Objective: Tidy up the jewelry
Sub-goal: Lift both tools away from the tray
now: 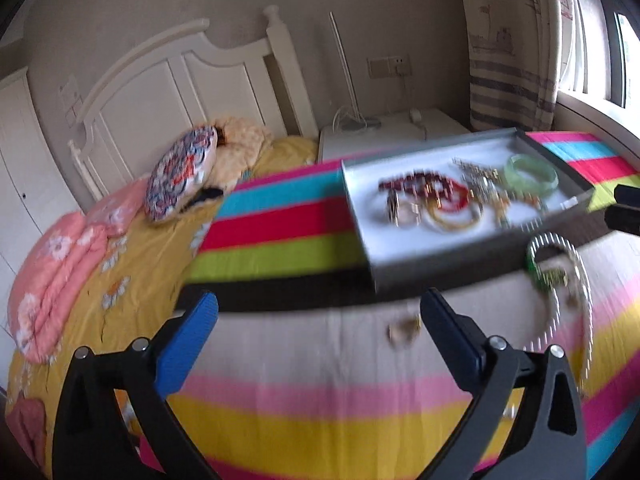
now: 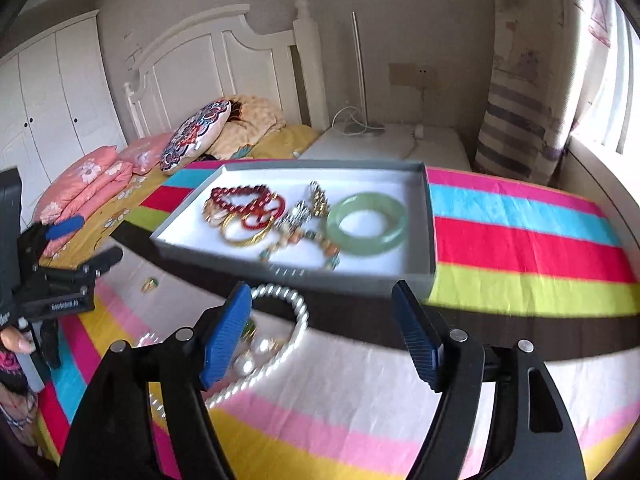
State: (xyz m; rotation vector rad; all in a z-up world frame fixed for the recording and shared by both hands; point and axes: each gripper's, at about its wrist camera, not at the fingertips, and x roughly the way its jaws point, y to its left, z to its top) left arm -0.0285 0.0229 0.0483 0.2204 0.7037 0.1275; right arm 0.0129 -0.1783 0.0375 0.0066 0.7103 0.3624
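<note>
A shallow grey tray (image 2: 430, 216) with a white lining lies on a striped blanket (image 2: 520, 240) spread over the bed, and it serves as the landmark here. Inside the tray, a pale green bangle (image 2: 366, 224) sits toward its right side. Left of the bangle is a tangle of small metal and coloured pieces (image 2: 304, 220), too blurred to sort out. Further left in the tray lie dark red bead strands (image 2: 244, 200) over a gold bangle (image 2: 244, 238).

Outside the tray, just in front of its near wall, a white pearl necklace (image 2: 298, 320) curls on the blanket with 2 larger round pearls beside it. A small gold and green ring (image 2: 149, 284) lies on the blanket off the tray's near left corner.

The right gripper (image 2: 320, 332) hovers in front of the tray with its blue pads apart; its left pad overlaps the necklace in view, but nothing is clamped. The left gripper (image 1: 320, 328) also stands wide apart and empty, with the ring (image 1: 404, 330) just beside its right finger.

Beyond the tray are pillows (image 2: 192, 136) and a white headboard (image 2: 208, 60).
</note>
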